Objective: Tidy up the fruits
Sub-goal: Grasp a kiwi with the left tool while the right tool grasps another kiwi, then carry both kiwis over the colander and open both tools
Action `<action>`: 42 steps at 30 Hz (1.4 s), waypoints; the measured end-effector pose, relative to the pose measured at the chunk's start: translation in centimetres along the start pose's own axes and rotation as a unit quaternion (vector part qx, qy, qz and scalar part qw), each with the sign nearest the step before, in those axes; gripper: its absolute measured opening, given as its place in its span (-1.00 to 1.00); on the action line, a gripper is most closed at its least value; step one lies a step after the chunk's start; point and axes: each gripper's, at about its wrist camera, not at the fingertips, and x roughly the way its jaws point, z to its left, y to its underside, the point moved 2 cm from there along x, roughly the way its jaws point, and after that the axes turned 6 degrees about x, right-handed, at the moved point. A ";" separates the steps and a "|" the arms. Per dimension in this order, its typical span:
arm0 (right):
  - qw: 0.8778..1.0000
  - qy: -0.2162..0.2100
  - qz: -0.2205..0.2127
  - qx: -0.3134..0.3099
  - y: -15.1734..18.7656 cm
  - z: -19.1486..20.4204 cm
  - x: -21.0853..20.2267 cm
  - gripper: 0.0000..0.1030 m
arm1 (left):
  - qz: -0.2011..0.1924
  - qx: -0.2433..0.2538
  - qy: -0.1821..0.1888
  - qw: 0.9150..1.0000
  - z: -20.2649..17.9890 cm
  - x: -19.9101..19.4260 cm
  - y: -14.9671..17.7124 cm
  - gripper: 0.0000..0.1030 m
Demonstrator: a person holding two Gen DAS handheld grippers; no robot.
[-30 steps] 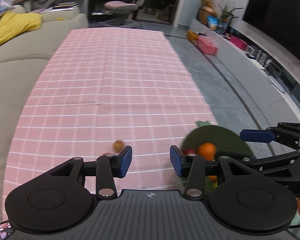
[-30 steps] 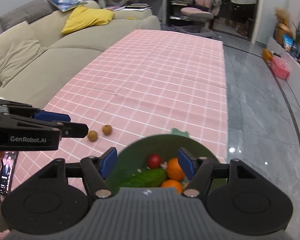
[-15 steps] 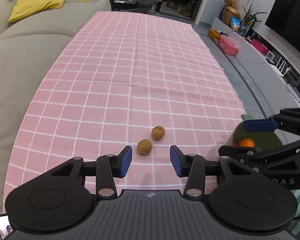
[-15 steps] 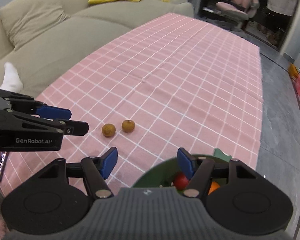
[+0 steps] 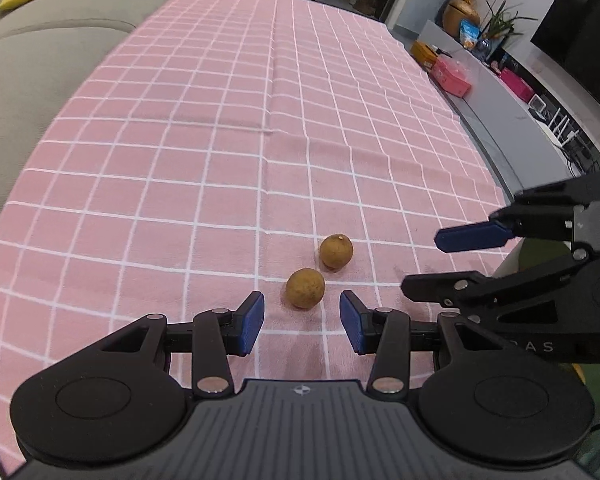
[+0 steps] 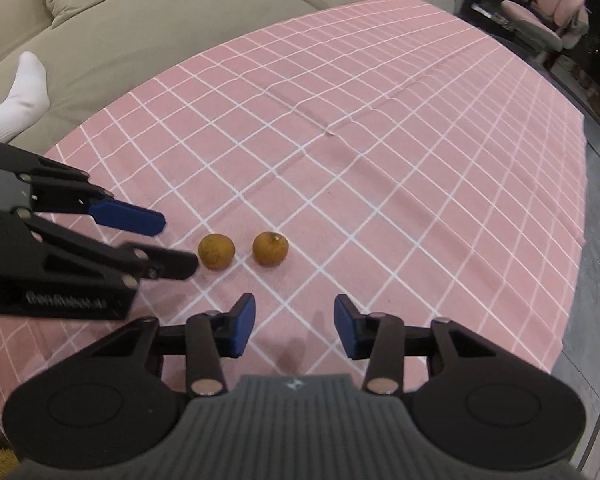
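Two small round brown fruits lie side by side on the pink checked tablecloth (image 5: 260, 120). The near fruit (image 5: 305, 288) sits just ahead of my open left gripper (image 5: 302, 322), between its blue pads. The far fruit (image 5: 336, 251) lies a little beyond it. In the right wrist view the same fruits show as a left one (image 6: 216, 251) and a right one (image 6: 270, 248), ahead of my open, empty right gripper (image 6: 295, 328). The left gripper also shows in the right wrist view (image 6: 172, 240), close to the left fruit. A sliver of the green bowl (image 5: 540, 248) shows behind the right gripper.
A beige sofa (image 6: 140, 20) runs along the table's left side, with a white-socked foot (image 6: 16, 96) on it. The table's right edge drops to a grey floor (image 6: 596, 280). A pink chair (image 6: 548, 12) stands at the far end.
Both grippers have swung left from the green bowl toward the two brown fruits and moved closer. The bowl's fruits have left the right wrist view. Both grippers stay open.
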 end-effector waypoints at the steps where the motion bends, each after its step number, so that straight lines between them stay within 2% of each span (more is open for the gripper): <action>1: 1.000 -0.002 0.003 -0.001 -0.1 -0.1 0.3 -0.21 | 0.004 0.000 0.002 1.000 0.0 0.4 0.0 -0.01; 4: 1.000 -0.005 0.011 -0.007 -0.2 -0.2 1.1 -0.21 | 0.012 -0.001 0.005 1.000 -0.1 1.6 -0.2 -0.06; 12: 0.999 -0.012 0.022 -0.026 -0.5 -0.2 2.6 -0.26 | 0.017 0.003 0.016 1.000 0.2 2.3 -0.6 -0.46; 15: 0.999 -0.014 0.021 -0.038 -0.8 0.1 3.0 -0.29 | 0.011 0.003 0.005 1.000 0.4 1.9 -0.6 -0.46; 22: 0.997 -0.019 0.028 -0.076 -1.6 1.5 4.1 -0.34 | 0.003 -0.030 -0.016 0.999 2.5 0.0 -0.1 -0.46; 30: 0.997 -0.020 0.031 -0.060 -2.5 1.4 5.3 -0.40 | 0.000 -0.046 -0.025 0.999 3.9 -1.0 0.1 -0.46; 33: 0.998 -0.020 0.032 -0.050 -2.6 1.3 5.7 -0.56 | 0.001 -0.046 -0.023 0.999 3.7 -0.9 0.1 -0.46; 42: 0.999 -0.033 0.016 -0.011 -2.2 0.8 4.7 -0.58 | 0.001 -0.034 -0.015 0.999 1.7 -1.3 0.2 -0.46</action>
